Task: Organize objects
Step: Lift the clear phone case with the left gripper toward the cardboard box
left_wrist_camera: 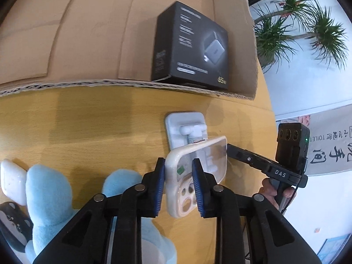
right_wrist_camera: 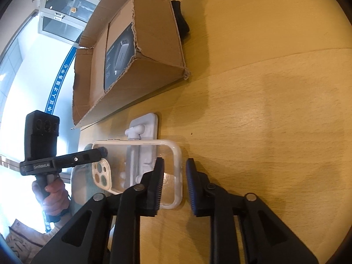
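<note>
One clear phone case [left_wrist_camera: 195,171], held off the tabletop [left_wrist_camera: 99,121] in my left gripper [left_wrist_camera: 178,189]; both blue pads are pressed against the case near its camera cutouts. My right gripper [right_wrist_camera: 175,187] has its jaws around the opposite short edge of the same case [right_wrist_camera: 140,171], with a gap visible on the outer side, so it is part open and I cannot tell whether the inner pad touches. One white holder [left_wrist_camera: 186,129] lies flat on the tabletop directly under the case. One cardboard box [left_wrist_camera: 88,44] sits open beyond it, holding one black product box [left_wrist_camera: 189,46] against its right wall. One blue plush toy [left_wrist_camera: 50,198] lies at my left, with one white block [left_wrist_camera: 13,180] beside it.
</note>
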The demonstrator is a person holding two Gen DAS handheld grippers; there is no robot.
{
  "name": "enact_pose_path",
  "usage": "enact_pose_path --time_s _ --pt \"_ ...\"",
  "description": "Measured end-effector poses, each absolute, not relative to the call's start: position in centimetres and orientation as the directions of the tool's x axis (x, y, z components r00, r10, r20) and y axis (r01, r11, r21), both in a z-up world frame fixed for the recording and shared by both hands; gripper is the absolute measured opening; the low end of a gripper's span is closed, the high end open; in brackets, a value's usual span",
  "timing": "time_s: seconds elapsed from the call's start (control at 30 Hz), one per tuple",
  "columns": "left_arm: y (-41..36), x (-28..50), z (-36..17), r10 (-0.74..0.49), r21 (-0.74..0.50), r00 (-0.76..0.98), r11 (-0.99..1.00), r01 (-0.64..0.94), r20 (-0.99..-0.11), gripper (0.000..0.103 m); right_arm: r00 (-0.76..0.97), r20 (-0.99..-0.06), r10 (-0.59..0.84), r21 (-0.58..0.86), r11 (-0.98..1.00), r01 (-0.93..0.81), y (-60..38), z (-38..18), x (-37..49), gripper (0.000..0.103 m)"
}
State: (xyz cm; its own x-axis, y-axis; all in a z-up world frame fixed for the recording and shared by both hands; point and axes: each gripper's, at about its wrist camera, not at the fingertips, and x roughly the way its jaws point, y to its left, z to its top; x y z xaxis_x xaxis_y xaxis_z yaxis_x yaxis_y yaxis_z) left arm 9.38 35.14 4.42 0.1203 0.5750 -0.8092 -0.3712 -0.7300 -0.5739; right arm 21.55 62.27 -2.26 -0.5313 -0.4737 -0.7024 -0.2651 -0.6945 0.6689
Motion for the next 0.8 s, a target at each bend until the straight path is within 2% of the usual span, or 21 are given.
enact_pose_path --time_s 0.13,0.2,0.23,0.37,0.47,0.57,0.63,0.8 --pt "34.3 9.0 4.4 0.595 -0.593 0.123 -0.715 -0.37 -0.795 0.017 -0.544 -0.682 -0.489 0.689 -0.679 -0.253 62.3 -2.2 21.4 0.03" --pt "34.4 9.1 4.3 0.595 -0.594 0.132 -0.705 -0.389 -0.793 0.017 -0.558 -0.66 -0.504 0.707 -0.669 -0.231 62.1 -2.1 21.3 0.045" --pt "34.6 9.3 4.4 0.594 -0.593 0.136 -0.698 -0.401 -0.792 0.017 -0.56 -0.655 -0.506 0.708 -0.67 -0.223 62.4 -2.1 21.7 0.047" --pt "35.3 9.7 3.9 0.564 -0.564 0.136 -0.713 -0.417 -0.814 0.017 -0.56 -0.663 -0.498 0.696 -0.684 -0.216 62.3 -1.9 21.9 0.047" --pt "35.7 9.8 3.6 0.552 -0.553 0.136 -0.721 -0.418 -0.823 0.018 -0.558 -0.669 -0.491 0.693 -0.685 -0.227 62.4 -2.0 21.9 0.04" --pt "36.2 10.1 3.5 0.552 -0.55 0.133 -0.718 -0.427 -0.823 0.025 -0.549 -0.687 -0.477 0.676 -0.696 -0.241 62.3 -2.1 21.9 0.03" --pt "36.5 10.3 3.6 0.56 -0.558 0.137 -0.71 -0.43 -0.817 0.031 -0.55 -0.686 -0.477 0.677 -0.695 -0.242 62.5 -2.1 22.1 0.028" --pt "37.1 10.7 3.4 0.541 -0.529 0.12 -0.709 -0.467 -0.832 0.032 -0.565 -0.683 -0.463 0.675 -0.697 -0.243 62.6 -1.9 22.4 0.026"
